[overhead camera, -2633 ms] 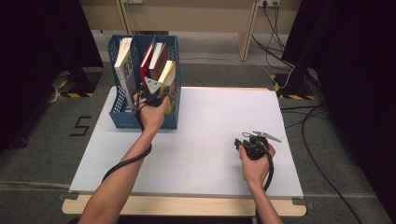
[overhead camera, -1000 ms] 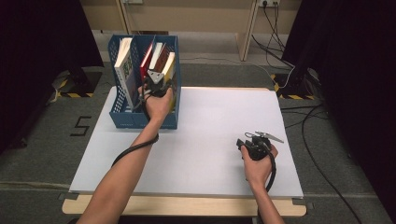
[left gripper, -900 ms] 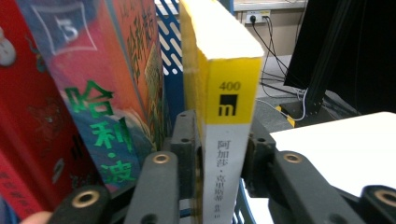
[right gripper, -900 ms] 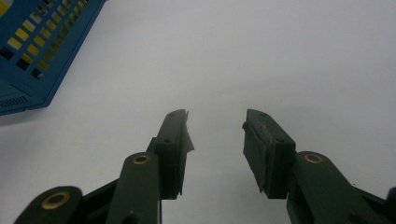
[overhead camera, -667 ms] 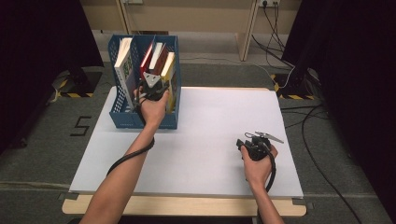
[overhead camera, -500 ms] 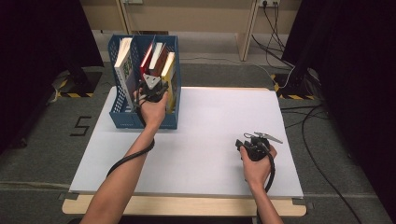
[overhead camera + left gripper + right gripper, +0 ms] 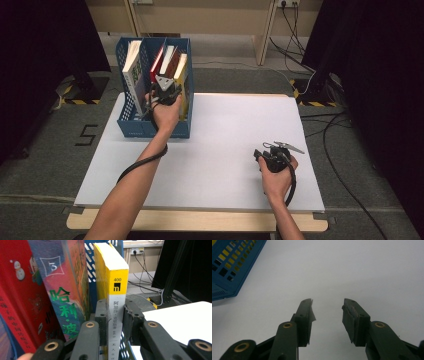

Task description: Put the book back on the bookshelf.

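Yellow book (image 7: 113,285) higher; four books

White table (image 7: 210,150), blue file rack (image 7: 131,125) at its far-left corner

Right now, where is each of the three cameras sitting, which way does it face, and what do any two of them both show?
High view: fixed above the person's side, facing forward and down on the white table; both forearms, left gripper and right gripper show.
Left gripper view: rides the left gripper, facing the blue rack; its jaws clamp the yellow book.
Right gripper view: rides the right gripper, facing bare table, jaws open.
Shared: the high view and the left gripper view both show the yellow book.
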A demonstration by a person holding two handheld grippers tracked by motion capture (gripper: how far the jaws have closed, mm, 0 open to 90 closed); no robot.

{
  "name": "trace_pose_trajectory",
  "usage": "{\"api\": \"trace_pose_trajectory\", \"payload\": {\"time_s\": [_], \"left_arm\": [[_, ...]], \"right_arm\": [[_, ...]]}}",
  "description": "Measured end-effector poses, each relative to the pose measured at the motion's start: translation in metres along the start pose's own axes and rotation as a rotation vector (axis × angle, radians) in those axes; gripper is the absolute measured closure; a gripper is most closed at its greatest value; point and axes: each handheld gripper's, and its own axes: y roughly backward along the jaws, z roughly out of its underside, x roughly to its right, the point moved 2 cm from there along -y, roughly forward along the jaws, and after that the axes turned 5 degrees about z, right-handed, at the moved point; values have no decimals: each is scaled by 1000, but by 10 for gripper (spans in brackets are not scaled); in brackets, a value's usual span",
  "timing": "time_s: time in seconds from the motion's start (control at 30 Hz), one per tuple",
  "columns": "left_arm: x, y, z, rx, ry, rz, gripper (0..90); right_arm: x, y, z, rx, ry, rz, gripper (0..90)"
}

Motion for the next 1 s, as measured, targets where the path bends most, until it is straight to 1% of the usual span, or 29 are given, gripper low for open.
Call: {"api": "trace_pose_trajectory", "payload": {"time_s": [0.03,0.07,0.13,0.23,0.3,0.33,0.37,0.4,0.47,0.5,0.53,0.57,0.6,0.63,0.67,0.7,0.77,0.8,0.87,1.0], "left_arm": [[0,0,0,0,0,0,720],[0,3,-1,5,-8,8,703],[0,7,-3,14,-18,12,685],[0,13,-5,21,-19,17,650],[1,18,-4,20,-26,24,626],[1,21,-4,12,-19,29,614],[2,23,-3,6,-3,37,595],[2,26,-2,7,4,40,583],[2,31,-1,6,-2,42,563],[2,34,0,2,1,55,554],[2,36,0,-3,-1,65,545],[2,38,1,-10,-11,71,539],[1,40,2,-10,-14,75,537],[1,43,2,-8,-12,79,536],[0,45,3,-8,-16,83,536],[-1,48,3,-8,-19,85,536],[-3,52,6,-14,-18,95,530],[-3,54,7,-16,-19,95,525],[-5,58,11,-20,-33,89,514],[-9,67,18,-38,-36,103,496]], "right_arm": [[0,0,0,0,0,0,596],[1,0,0,3,8,3,596],[1,1,-1,3,5,2,596],[1,0,-1,5,4,5,595],[0,1,-1,6,8,2,596],[0,0,-1,7,9,2,596],[0,0,-1,8,11,1,595],[0,0,-1,8,10,2,596],[-1,0,0,2,7,-1,596],[-2,0,0,2,1,2,595],[-2,0,0,3,6,2,595],[-3,0,1,0,-7,1,595],[-3,0,1,0,-7,1,595],[-2,-1,1,4,10,1,595],[-1,-1,2,3,10,-1,595],[-2,-1,2,0,-2,2,595],[-1,-2,3,0,1,3,595],[0,-2,3,1,5,3,595],[0,-2,3,2,8,5,595],[-1,-1,3,3,12,3,595]]}}
